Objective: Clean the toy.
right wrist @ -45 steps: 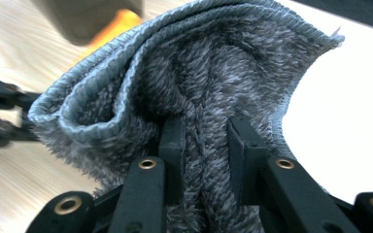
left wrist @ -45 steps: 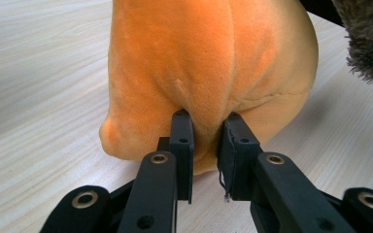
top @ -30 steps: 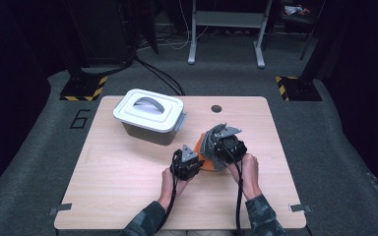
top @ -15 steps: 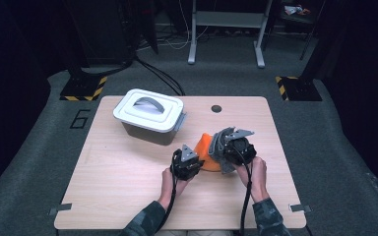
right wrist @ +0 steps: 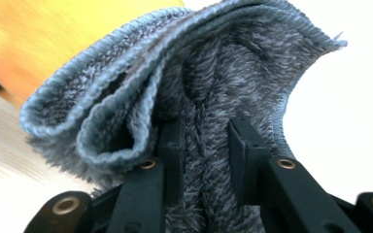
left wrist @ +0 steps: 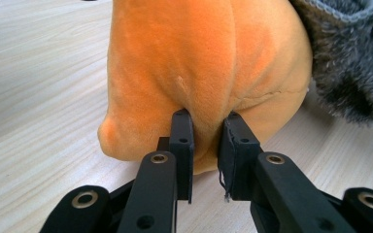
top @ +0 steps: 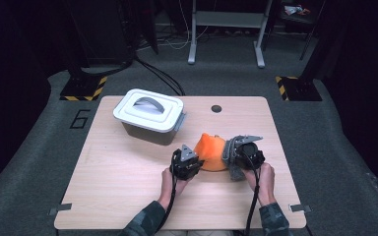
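An orange plush toy (top: pixel 210 150) lies on the wooden table (top: pixel 123 196), right of the middle. My left gripper (top: pixel 198 159) is at the toy's left side. In the left gripper view that gripper (left wrist: pixel 206 132) is shut on a pinched fold of the orange plush toy (left wrist: pixel 199 63). A grey fuzzy cloth (top: pixel 232 156) hangs against the toy's right side, and my right gripper (top: pixel 236 158) is shut on it. The right gripper view shows my right gripper (right wrist: pixel 206 141) clamping the bunched grey fuzzy cloth (right wrist: pixel 199 68), with the orange plush toy (right wrist: pixel 34 43) blurred behind it.
A grey box with a white handled lid (top: pixel 149 116) stands at the back left of the table. A small dark round grommet (top: pixel 216 108) sits near the far edge. Beyond the table are carpet, cables and stand legs.
My right gripper has carried the grey cloth to the right and lower, from over the toy's top to its right side. The left gripper has stayed put.
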